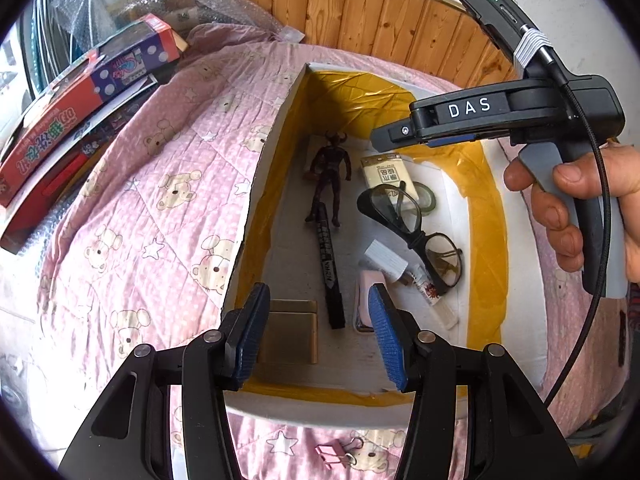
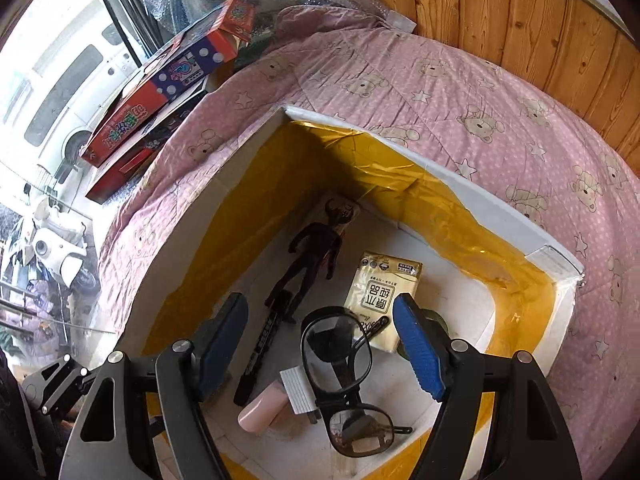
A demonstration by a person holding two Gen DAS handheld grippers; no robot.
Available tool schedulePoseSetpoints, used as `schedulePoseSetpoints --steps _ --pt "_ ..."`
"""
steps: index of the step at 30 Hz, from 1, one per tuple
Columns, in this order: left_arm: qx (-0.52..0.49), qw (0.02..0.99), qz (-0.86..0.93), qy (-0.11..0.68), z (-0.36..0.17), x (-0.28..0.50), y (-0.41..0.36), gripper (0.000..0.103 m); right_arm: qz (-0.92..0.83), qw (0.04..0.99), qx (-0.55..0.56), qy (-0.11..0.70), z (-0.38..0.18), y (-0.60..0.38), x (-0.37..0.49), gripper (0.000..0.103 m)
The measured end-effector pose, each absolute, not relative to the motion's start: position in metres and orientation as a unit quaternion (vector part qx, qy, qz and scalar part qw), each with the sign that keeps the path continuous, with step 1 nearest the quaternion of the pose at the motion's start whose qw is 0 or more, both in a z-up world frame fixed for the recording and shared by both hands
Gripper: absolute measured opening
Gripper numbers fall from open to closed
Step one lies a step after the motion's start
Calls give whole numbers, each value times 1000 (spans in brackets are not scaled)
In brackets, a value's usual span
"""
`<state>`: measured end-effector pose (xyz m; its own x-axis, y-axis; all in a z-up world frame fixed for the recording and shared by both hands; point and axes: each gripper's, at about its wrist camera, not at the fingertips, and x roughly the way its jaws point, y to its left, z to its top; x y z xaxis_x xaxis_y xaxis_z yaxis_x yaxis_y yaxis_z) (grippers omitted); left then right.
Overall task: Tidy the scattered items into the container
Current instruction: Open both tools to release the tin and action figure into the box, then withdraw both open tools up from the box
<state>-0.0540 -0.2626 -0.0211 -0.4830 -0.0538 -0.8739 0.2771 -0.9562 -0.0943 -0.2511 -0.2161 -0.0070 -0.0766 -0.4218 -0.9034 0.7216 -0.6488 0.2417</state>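
Left tongs (image 1: pixel 316 336) gaping wide, empty, over the container's (image 1: pixel 264 184) near edge. Inside, along its left wall: dark figure (image 1: pixel 330 172), black marker (image 1: pixel 330 268). Toward its right wall: tissue pack (image 1: pixel 382 174), glasses (image 1: pixel 416 232). Right tongs (image 2: pixel 320 344) spread open, gripping nothing, above the glasses.

The container (image 2: pixel 496 210) has matt white foam-like walls lined with glossy, wrinkled gold tape. Under it, the bed's quilt (image 1: pixel 160 200) is soft pink stitched cloth, matt. The headboard (image 2: pixel 520 20) at 12 o'clock is varnished knotty wood. The glasses (image 1: pixel 416 228) show glossy dark plastic rims; the tissue pack (image 2: pixel 384 292) is shiny film. Each claw carries ribbed blue rubbery pads (image 1: pixel 386 340) on matt black plastic.
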Motion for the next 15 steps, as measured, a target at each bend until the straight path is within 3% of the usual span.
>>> schedulePoseSetpoints --steps 15 --pt "468 95 -876 64 20 -16 -211 54 -715 406 522 227 9 -167 -186 77"
